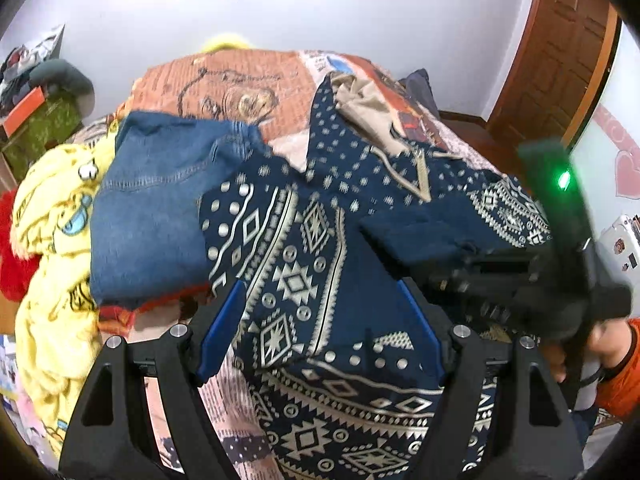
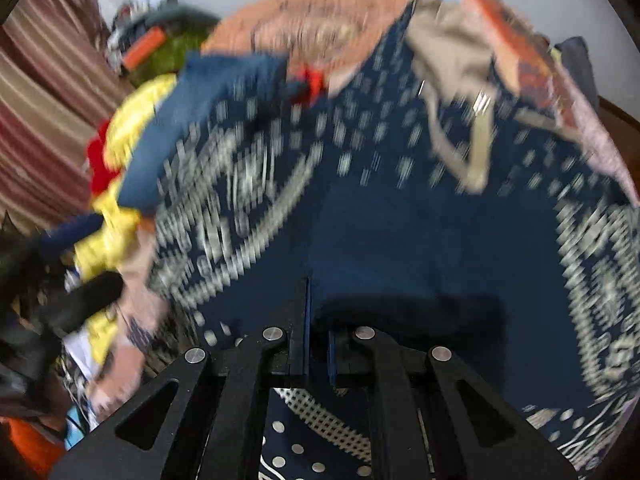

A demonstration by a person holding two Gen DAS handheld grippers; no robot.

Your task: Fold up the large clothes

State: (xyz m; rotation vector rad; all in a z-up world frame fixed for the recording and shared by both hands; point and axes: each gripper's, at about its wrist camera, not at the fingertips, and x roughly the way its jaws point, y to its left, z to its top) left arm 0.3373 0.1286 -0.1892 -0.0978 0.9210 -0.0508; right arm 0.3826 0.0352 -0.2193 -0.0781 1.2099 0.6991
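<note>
Altogether two grippers and one large garment show: a navy patterned hoodie (image 1: 320,248) with cream geometric bands and dots, spread over a bed (image 1: 240,80) under an orange printed cover. Its long axis runs from the near edge of the bed away toward the wall, with the beige-lined hood (image 1: 372,108) at the far end and the hem end nearest the cameras. The left gripper (image 1: 320,320) has its two blue-padded fingers (image 1: 222,336) spread wide, with the cloth lying between them and nothing pinched. The right gripper (image 2: 318,332), heavily blurred in its own view, has its fingers drawn almost together on a plain navy fold of the hoodie (image 2: 400,240); in the left view it sits at the garment's right side, a dark sleeve part just beside it. One folded pair of blue jeans (image 1: 156,208) lies on the left, overlapping the hoodie's edge. Beyond it bunches a yellow cartoon-print blanket (image 1: 56,240), with a red cloth (image 1: 12,264) at its edge. A wooden door (image 1: 560,60) stands at the far right.
</note>
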